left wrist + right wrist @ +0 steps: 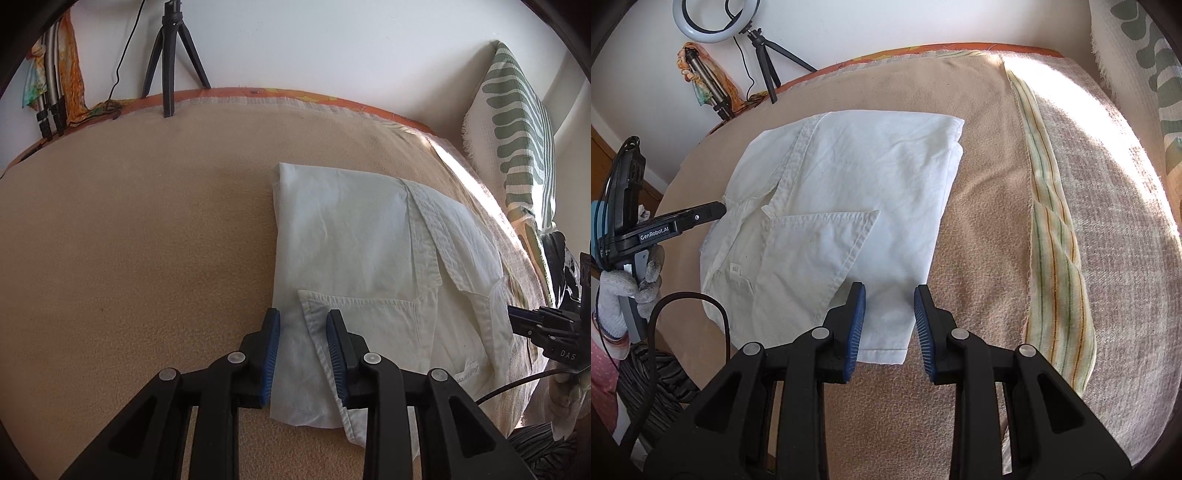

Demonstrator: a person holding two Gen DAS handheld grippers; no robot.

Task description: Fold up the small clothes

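White shirt (846,206) lies folded; "GenRobot.AI" marks the left gripper (720,210); both it and the right gripper (889,295) stand part-open, empty.

Black hand-held gripper (889,325), blue ribbed pads (856,332), grey glove (617,291)

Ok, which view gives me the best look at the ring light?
The right wrist view. The ring light shows there at the top left, on its black tripod by the wall, though the frame cuts off its upper arc. The left wrist view shows only the tripod; the ring itself is out of frame.
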